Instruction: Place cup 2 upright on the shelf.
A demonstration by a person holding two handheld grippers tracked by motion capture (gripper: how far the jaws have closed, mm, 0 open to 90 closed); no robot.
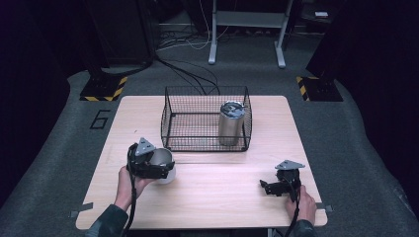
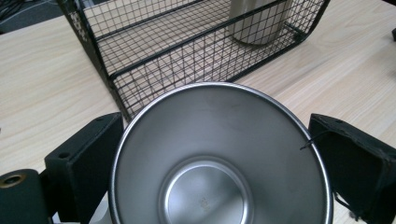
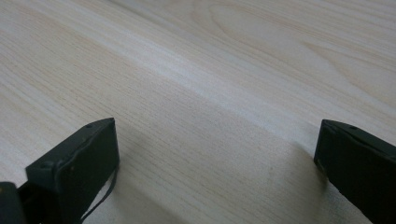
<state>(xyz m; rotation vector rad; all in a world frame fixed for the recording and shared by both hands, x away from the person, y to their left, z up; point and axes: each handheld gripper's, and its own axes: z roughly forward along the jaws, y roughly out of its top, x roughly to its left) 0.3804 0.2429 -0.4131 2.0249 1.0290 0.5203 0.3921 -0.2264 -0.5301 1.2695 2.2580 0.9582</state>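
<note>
Nearest the camera, at the bottom of the frame, the left hand-held gripper [image 2: 219,154] has its jaws either side of an empty steel cup [image 2: 219,163]; they sit at its rim, but I cannot tell whether they clamp it. At lower right, the right hand-held gripper [image 1: 281,185] rests released on the desk [image 1: 222,197], holding nothing. One steel tumbler [image 1: 231,123] already stands in the wire basket [image 1: 170,123] at upper centre. Judging by that, the cup probably goes in next.

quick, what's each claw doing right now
Left claw: closed around the steel cup.
Right claw: open, empty, above the table.
</note>
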